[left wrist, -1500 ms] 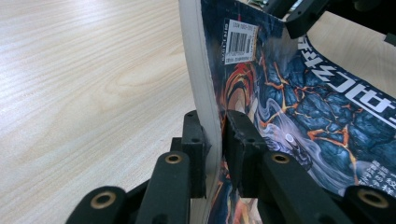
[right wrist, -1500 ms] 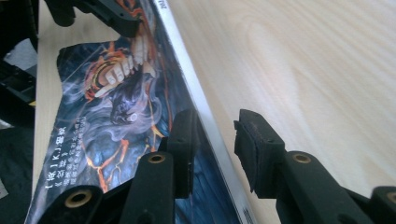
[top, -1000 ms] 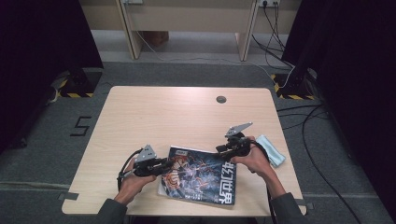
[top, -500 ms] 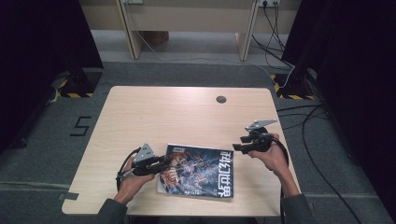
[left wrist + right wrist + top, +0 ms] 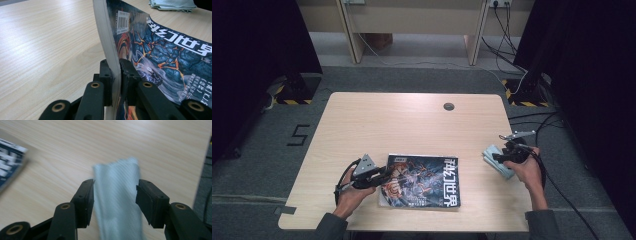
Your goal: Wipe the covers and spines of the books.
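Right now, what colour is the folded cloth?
Pale blue-green cloth, clearest in the right gripper view.

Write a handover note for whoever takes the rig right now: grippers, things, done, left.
Left gripper: shut on the magazine, clamping its edge near the front left of the table; that edge is lifted.
Right gripper: open, jaws have just been moving, hovering over the folded light blue cloth at the table's right edge; the pads do not press on it.
Done: magazine gripped and held.
Left: probably close on the cloth and bring it to the magazine, perhaps to wipe the cover. Judge that once the cloth is held.
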A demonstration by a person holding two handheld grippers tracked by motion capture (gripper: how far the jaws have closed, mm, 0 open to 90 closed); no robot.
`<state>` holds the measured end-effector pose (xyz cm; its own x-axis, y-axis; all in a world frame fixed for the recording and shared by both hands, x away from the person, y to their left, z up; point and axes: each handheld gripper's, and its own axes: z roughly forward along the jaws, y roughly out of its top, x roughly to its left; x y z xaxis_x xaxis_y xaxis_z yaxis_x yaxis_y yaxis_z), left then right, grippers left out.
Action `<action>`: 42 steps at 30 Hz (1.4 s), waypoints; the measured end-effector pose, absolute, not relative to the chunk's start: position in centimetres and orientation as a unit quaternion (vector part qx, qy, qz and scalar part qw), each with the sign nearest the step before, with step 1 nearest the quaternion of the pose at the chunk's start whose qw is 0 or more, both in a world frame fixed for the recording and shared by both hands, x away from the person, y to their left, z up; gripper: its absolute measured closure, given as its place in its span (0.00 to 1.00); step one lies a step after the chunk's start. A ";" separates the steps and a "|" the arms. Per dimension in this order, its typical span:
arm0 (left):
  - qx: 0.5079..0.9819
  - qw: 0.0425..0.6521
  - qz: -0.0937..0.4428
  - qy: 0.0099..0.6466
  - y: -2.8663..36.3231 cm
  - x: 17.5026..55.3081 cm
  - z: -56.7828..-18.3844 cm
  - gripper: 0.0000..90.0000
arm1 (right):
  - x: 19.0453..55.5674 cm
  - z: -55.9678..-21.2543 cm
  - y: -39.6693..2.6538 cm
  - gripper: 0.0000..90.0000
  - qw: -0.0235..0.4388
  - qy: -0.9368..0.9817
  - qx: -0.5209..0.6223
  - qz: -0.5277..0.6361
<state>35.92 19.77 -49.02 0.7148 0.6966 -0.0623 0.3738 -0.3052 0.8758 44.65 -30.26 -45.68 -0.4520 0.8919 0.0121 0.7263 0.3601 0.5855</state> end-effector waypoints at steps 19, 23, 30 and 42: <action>0.795 0.474 0.171 0.339 19.2 35.7 -49.6 0.90 | 44.9 -48.2 -32.3 0.90 0.113 0.801 0.517 0.280; 0.799 0.473 0.168 0.330 18.5 35.5 -49.7 0.90 | 44.8 -47.4 -31.8 0.91 0.117 0.802 0.506 0.294; 0.803 0.466 0.178 0.327 17.9 35.4 -49.9 0.89 | 44.2 -45.3 -30.7 0.91 0.127 0.797 0.490 0.330; 0.807 0.462 0.168 0.328 17.3 35.2 -50.2 0.90 | 43.7 -43.4 -26.3 0.91 0.121 0.808 0.443 0.370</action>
